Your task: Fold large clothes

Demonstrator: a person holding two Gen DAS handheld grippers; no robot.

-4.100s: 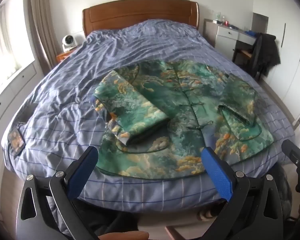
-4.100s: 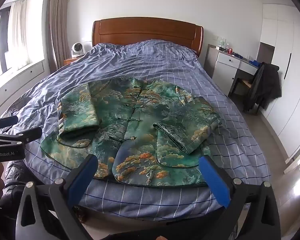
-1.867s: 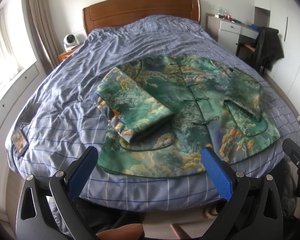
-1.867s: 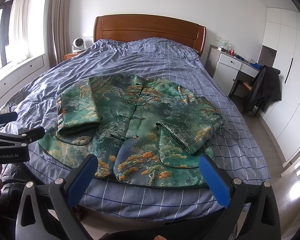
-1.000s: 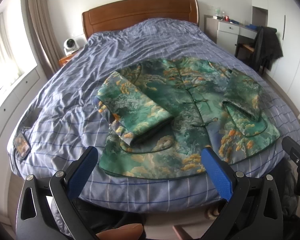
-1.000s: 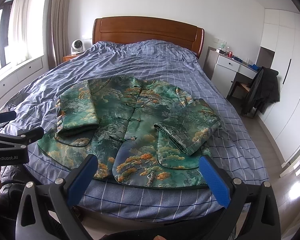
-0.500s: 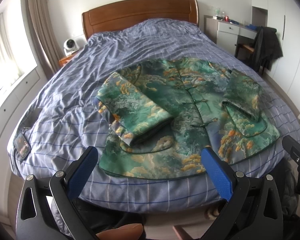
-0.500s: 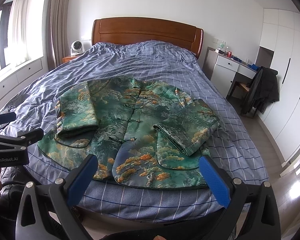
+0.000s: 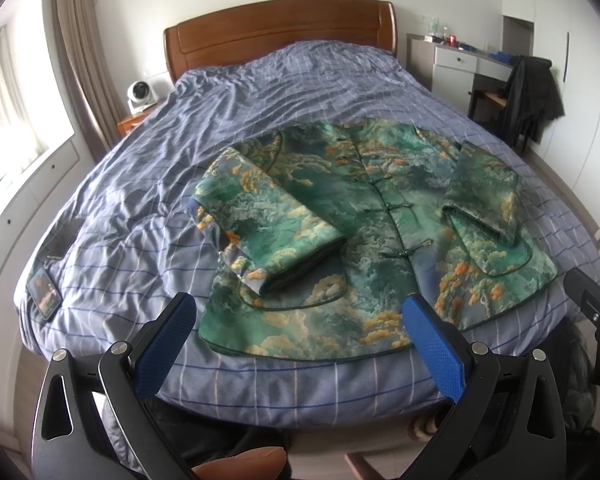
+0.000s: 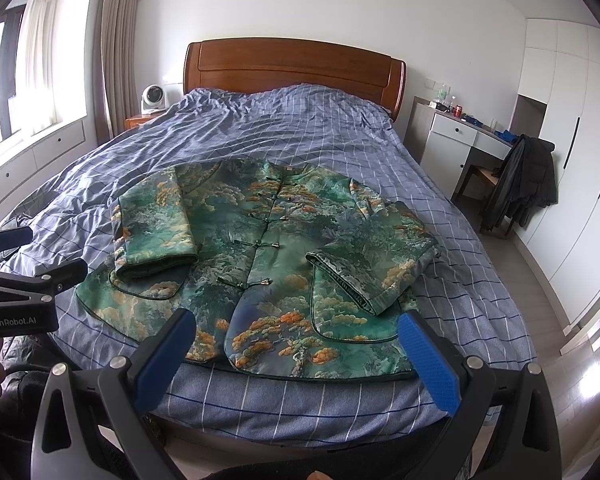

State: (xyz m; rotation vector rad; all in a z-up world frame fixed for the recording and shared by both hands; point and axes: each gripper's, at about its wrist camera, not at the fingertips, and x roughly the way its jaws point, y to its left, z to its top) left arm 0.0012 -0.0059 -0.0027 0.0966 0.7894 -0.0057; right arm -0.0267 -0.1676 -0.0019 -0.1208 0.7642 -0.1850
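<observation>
Jacket (image 9: 364, 240) lies flat near the foot of the bed (image 9: 148, 200), sleeves already folded in, unchanged over these seconds; I hold both left gripper (image 9: 296, 316) and right gripper (image 10: 296, 332) back, jaws wide and empty.

Jacket (image 10: 260, 264) on bed (image 10: 440, 216) — near edge

Jacket (image 10: 260, 256) flat on bed (image 10: 300, 128), front up, both sleeves folded in.
Right gripper (image 10: 296, 344) wide open, hanging off the foot edge, touching nothing; left gripper (image 10: 24, 268) at the frame's left.
</observation>
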